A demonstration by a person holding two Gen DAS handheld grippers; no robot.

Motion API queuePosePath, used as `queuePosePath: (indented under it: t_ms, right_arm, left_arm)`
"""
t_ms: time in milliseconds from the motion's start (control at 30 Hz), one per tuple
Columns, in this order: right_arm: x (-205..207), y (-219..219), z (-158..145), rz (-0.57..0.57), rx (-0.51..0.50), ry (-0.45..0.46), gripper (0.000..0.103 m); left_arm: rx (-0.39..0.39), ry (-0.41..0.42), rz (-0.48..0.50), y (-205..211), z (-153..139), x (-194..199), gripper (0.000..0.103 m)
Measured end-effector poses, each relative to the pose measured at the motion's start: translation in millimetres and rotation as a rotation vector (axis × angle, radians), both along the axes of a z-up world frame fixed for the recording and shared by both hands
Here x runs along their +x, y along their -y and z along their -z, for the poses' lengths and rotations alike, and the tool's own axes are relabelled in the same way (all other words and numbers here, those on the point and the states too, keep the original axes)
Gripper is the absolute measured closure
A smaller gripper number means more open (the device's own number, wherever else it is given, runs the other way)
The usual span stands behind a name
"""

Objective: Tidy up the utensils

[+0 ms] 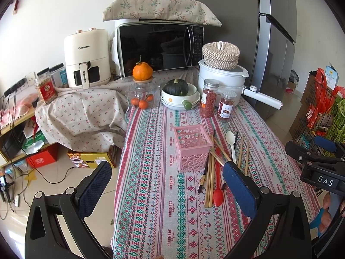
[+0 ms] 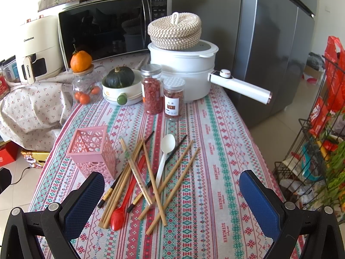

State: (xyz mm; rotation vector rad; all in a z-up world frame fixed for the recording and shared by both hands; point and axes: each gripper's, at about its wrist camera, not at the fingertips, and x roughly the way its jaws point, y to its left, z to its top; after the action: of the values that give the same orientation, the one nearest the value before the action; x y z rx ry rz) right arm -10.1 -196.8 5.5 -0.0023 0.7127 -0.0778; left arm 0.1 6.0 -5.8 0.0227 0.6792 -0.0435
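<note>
A pink perforated utensil holder (image 1: 191,147) (image 2: 93,151) stands upright and empty on the patterned tablecloth. Right of it lies a loose pile: several bamboo chopsticks (image 2: 155,181) (image 1: 210,179), black chopsticks (image 2: 170,157), a white spoon (image 2: 165,155) (image 1: 231,143) and a red spoon (image 2: 127,196) (image 1: 218,185). My left gripper (image 1: 168,185) is open and empty, hovering near the table's front left. My right gripper (image 2: 172,196) is open and empty, above the near end of the pile; it also shows at the right edge of the left wrist view (image 1: 319,164).
Behind the utensils stand two spice jars (image 2: 152,88), a bowl with a green squash (image 2: 120,86), a glass jar with oranges (image 2: 84,84), a white pot with a long handle (image 2: 194,73), a microwave (image 1: 159,45) and an air fryer (image 1: 86,58). A wire rack (image 2: 319,151) stands right.
</note>
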Motion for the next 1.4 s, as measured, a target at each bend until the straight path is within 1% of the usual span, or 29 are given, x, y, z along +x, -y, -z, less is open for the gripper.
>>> queuePosePath:
  t_ms: [233, 433, 533, 567, 667, 767, 867, 900, 933, 967, 1033, 1067, 1100, 1133, 1200, 1233, 1300, 1333, 1400]
  right_arm:
    - [0, 0, 0, 0.000, 0.000, -0.001, 0.001]
    - [2, 2, 5, 0.009, -0.010, -0.013, 0.001]
    - [4, 5, 8, 0.016, -0.009, -0.025, 0.001]
    - [6, 7, 8, 0.018, -0.004, -0.030, 0.001]
    - [11, 17, 10, 0.044, 0.001, -0.043, 0.001]
    - [18, 29, 16, 0.068, -0.022, -0.075, 0.001]
    - [29, 47, 26, 0.081, -0.012, -0.129, 0.001]
    - [32, 54, 29, 0.088, 0.006, -0.148, 0.001]
    - [37, 62, 32, 0.092, 0.035, -0.169, 0.001]
    - [42, 71, 34, 0.090, 0.070, -0.187, 0.001]
    - [52, 88, 40, 0.098, 0.140, -0.214, 0.001]
    - [55, 96, 45, 0.113, 0.170, -0.230, 0.001]
    - [58, 104, 50, 0.129, 0.201, -0.249, 0.001]
    - [61, 111, 56, 0.140, 0.236, -0.270, 0.002]
    - [67, 123, 67, 0.149, 0.298, -0.311, 0.010]
    - [69, 126, 71, 0.149, 0.312, -0.329, 0.015]
    - [73, 129, 80, 0.144, 0.318, -0.359, 0.018]
    - [73, 131, 85, 0.142, 0.319, -0.373, 0.020]
    - [73, 136, 94, 0.144, 0.339, -0.396, 0.022]
  left_arm:
    - [0.021, 0.009, -0.001, 1, -2, -1, 0.000]
    - [0.036, -0.013, -0.011, 1, 6, 6, 0.000]
    - [0.088, -0.067, -0.003, 6, 14, 15, 0.000]
    - [0.087, -0.094, 0.001, 7, 17, 19, 0.000]
    - [0.035, -0.147, 0.030, 8, 21, 28, 0.000]
    - [0.011, -0.216, 0.077, 20, 26, 40, 0.000]
    - [-0.069, -0.269, 0.131, 40, 28, 56, 0.003]
    - [-0.099, -0.287, 0.149, 48, 29, 62, 0.008]
    - [-0.126, -0.307, 0.166, 57, 31, 69, 0.016]
    - [-0.148, -0.327, 0.181, 68, 35, 76, 0.020]
    - [-0.173, -0.365, 0.210, 91, 44, 92, 0.034]
    - [-0.179, -0.388, 0.218, 103, 51, 103, 0.038]
    - [-0.184, -0.415, 0.216, 115, 59, 114, 0.048]
    - [-0.179, -0.441, 0.213, 124, 67, 126, 0.056]
    - [-0.133, -0.473, 0.194, 142, 84, 150, 0.067]
    - [-0.103, -0.478, 0.180, 150, 92, 161, 0.071]
    - [-0.048, -0.495, 0.136, 160, 108, 182, 0.074]
    - [-0.016, -0.505, 0.102, 163, 116, 191, 0.077]
    - [-0.006, -0.536, 0.071, 166, 130, 207, 0.083]
